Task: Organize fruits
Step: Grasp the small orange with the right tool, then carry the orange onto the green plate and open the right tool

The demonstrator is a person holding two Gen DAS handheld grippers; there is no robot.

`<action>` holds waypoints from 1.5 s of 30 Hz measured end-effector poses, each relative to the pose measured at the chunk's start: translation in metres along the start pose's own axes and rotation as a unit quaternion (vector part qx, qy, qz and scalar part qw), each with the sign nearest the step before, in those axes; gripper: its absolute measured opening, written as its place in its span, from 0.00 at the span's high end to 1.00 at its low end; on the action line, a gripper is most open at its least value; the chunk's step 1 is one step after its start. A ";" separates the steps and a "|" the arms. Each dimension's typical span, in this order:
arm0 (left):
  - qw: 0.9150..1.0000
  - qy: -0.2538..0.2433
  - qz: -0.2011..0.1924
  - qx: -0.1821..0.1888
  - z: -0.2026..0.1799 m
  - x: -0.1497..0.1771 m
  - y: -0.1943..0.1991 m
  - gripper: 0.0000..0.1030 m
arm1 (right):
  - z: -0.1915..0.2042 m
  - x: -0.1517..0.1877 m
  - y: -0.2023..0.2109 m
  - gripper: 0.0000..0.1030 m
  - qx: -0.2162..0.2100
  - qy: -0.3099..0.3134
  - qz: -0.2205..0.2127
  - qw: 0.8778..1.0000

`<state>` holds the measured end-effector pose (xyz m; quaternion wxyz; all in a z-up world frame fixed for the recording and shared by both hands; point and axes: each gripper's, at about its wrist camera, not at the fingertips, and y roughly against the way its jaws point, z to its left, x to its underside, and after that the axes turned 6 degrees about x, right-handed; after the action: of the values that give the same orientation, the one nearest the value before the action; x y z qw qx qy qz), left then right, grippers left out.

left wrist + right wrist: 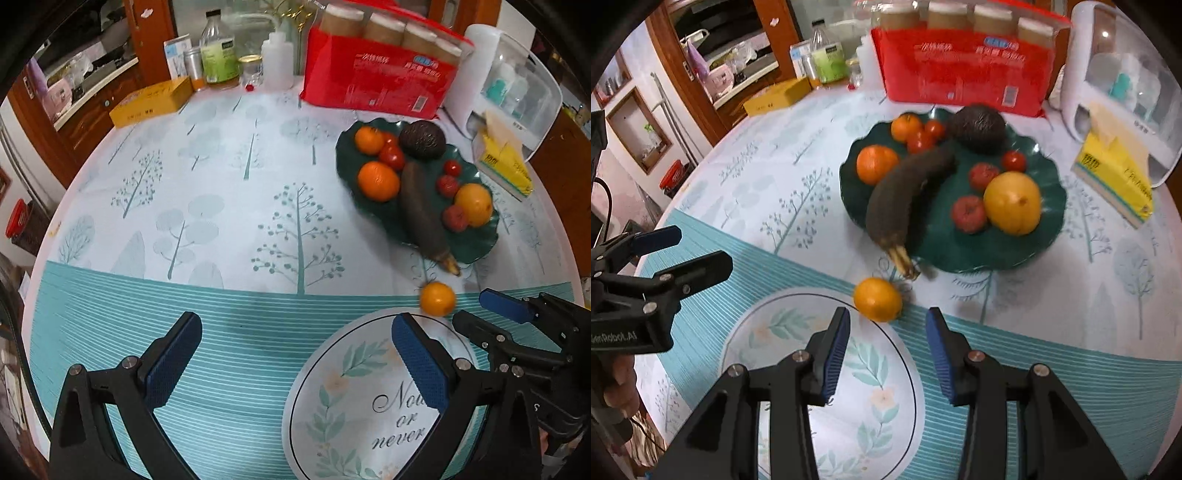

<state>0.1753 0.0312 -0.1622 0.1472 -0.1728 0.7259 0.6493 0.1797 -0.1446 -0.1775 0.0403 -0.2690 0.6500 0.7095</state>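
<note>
A dark green leaf-shaped plate (1027,243) (476,247) holds oranges, small tomatoes, an avocado (977,127) and a blackened banana (905,199) (421,214). A small orange (878,299) (437,298) lies at the far rim of a white floral plate (768,332) (332,406). My right gripper (886,354) (476,306) is open, just short of that orange and touching nothing. My left gripper (295,362) (698,247) is open and empty over the striped tablecloth.
At the table's back stand a red pack of paper cups (376,77), bottles (219,51), a yellow box (151,101), a yellow tissue pack (1115,177) and a white dispenser (1123,85). A wooden cabinet (96,110) stands to the left.
</note>
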 end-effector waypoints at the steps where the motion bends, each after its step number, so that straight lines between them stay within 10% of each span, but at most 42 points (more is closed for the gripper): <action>1: 1.000 0.001 0.000 -0.004 0.001 0.001 -0.003 0.01 | 0.001 0.000 -0.004 0.58 -0.001 0.003 0.003 1.000; 23: 0.999 0.034 0.024 0.008 0.013 -0.001 -0.022 0.01 | 0.013 -0.007 -0.041 0.67 -0.004 0.017 0.012 1.000; 45: 0.998 0.023 0.003 0.050 -0.012 -0.002 0.033 0.01 | -0.001 0.002 0.057 0.67 -0.016 -0.010 -0.064 0.998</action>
<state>0.1628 0.0223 -0.1302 0.1366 -0.1779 0.7614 0.6083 0.1554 -0.1543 -0.1274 0.0875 -0.3038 0.6194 0.7186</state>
